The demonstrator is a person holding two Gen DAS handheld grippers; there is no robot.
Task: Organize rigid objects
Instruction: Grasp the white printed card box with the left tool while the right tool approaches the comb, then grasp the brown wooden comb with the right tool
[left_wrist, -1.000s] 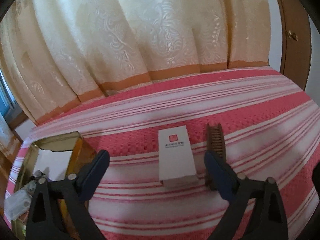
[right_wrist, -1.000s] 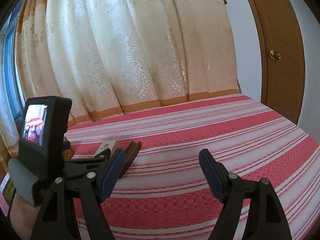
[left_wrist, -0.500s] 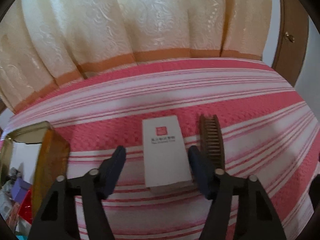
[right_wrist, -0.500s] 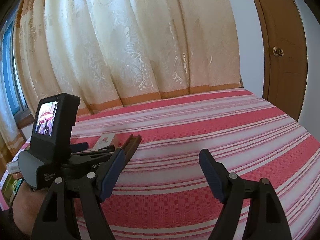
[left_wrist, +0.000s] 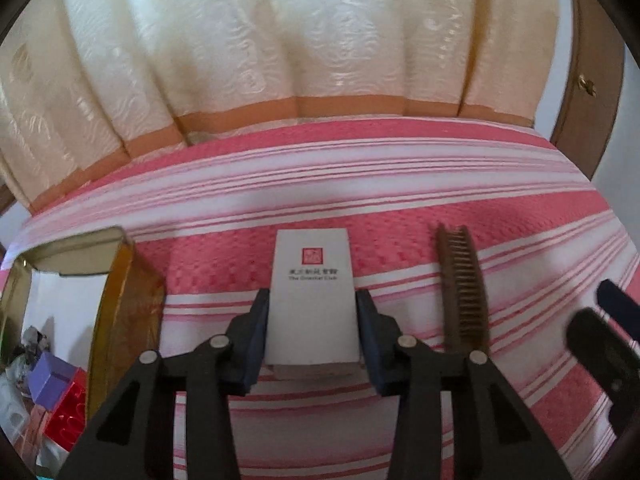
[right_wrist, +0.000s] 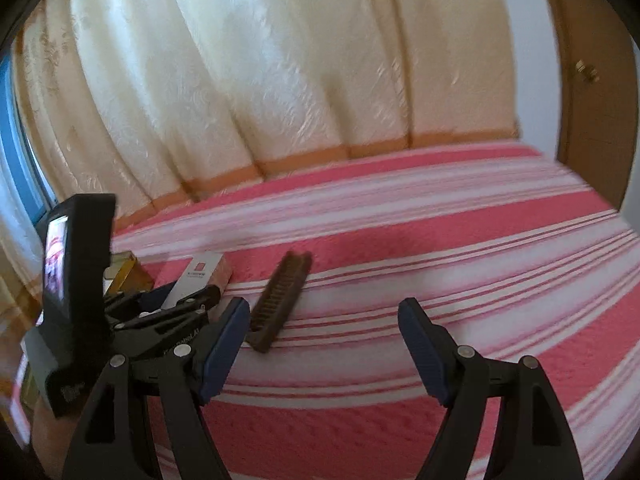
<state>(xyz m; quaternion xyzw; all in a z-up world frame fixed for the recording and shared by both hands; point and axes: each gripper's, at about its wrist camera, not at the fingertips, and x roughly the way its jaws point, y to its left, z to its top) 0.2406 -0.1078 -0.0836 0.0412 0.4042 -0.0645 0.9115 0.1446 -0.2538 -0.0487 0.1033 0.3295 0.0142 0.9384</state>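
Observation:
A white box with a red seal (left_wrist: 313, 264) lies flat on the pink striped bedspread (left_wrist: 400, 216). My left gripper (left_wrist: 312, 300) is shut on it, one pad pressed against each long side near its near end. To the box's right, a brown comb (left_wrist: 464, 288) lies on the bedspread, free of both grippers. In the right wrist view my right gripper (right_wrist: 324, 312) stands open and empty just above the bedspread. There the comb (right_wrist: 280, 300) lies just beyond its left finger, and the white box (right_wrist: 198, 276) shows further left in the left gripper (right_wrist: 188, 300).
An open gold tin (left_wrist: 120, 304) stands left of the box, holding a purple box (left_wrist: 48, 380), a red block (left_wrist: 66, 416) and other small items. Cream curtains (left_wrist: 300, 40) hang behind the bed. A wooden door (right_wrist: 592, 80) is at the right.
The left jaws closed from wide open onto the white box as the gripper moved in over it. The right gripper swung left and down, bringing the comb closer.

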